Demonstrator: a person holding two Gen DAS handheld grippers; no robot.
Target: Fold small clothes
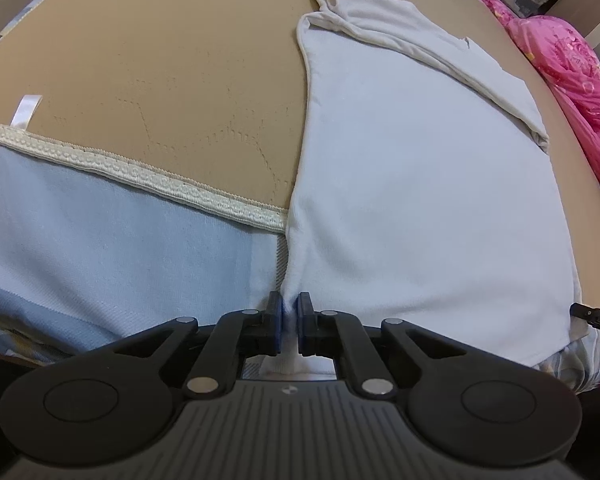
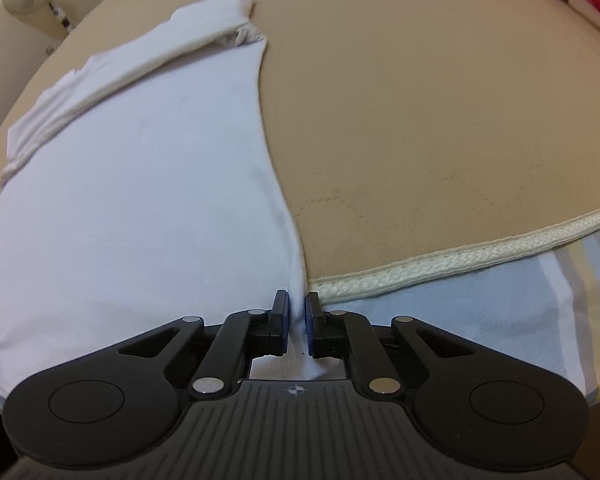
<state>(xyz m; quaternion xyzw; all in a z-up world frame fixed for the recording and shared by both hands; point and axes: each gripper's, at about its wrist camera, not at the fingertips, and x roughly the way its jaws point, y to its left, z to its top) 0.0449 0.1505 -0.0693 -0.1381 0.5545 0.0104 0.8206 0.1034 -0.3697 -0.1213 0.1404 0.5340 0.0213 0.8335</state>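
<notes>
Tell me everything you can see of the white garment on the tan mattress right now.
The white soft knit garment lies mostly flat on the tan quilted mattress, its far end folded over into a thick band. Its near edge hangs past the mattress's cream piping. The left tongs and right tongs each pinch one near corner.

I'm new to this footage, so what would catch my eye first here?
A white garment lies spread on the tan mattress, its near corners pinched by the left gripper and right gripper, fingers shut on cloth. A bright pink quilt stands out at the far right edge of the left view.
</notes>
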